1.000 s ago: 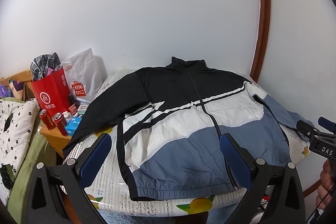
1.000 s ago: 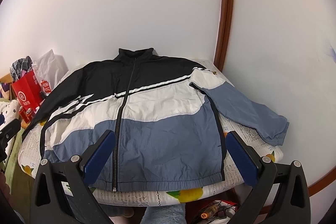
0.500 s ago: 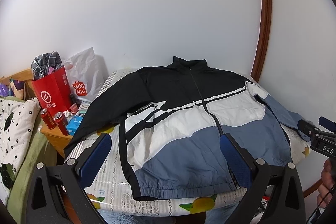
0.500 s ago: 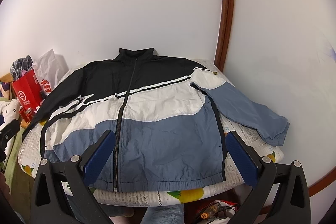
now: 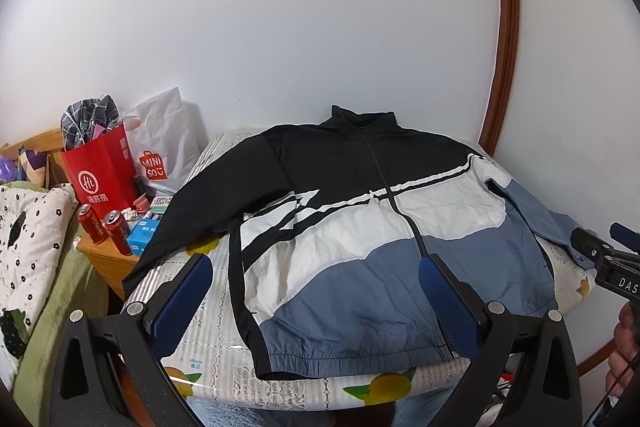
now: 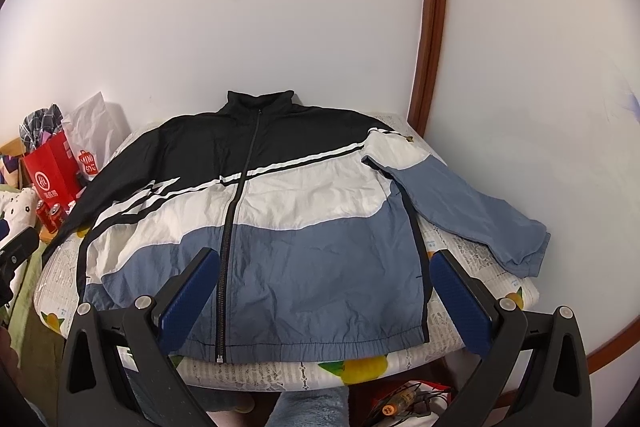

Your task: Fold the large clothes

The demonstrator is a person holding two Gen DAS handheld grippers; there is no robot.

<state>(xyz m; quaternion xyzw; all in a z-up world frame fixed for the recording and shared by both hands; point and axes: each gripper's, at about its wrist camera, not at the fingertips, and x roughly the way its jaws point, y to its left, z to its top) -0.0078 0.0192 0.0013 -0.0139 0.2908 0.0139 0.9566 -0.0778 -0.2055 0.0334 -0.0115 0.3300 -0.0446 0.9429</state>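
Black, white and blue zip-up windbreaker jacket flat on lemon-print desk, frame centre; left claw and right claw both spread apart, empty, lower frame.

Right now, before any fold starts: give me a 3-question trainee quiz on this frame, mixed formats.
1. True or false: the jacket lies flat on the table, zipped, front up.
2. Multiple choice: the left tongs and right tongs are A) both shut on the hem, B) both open and holding nothing, C) one open, one shut.
3. Fill in: the blue sleeve lies on the ___ tongs' side; the black sleeve reaches toward the nightstand with the red cans.

Key: 1 true; 2 B; 3 right.
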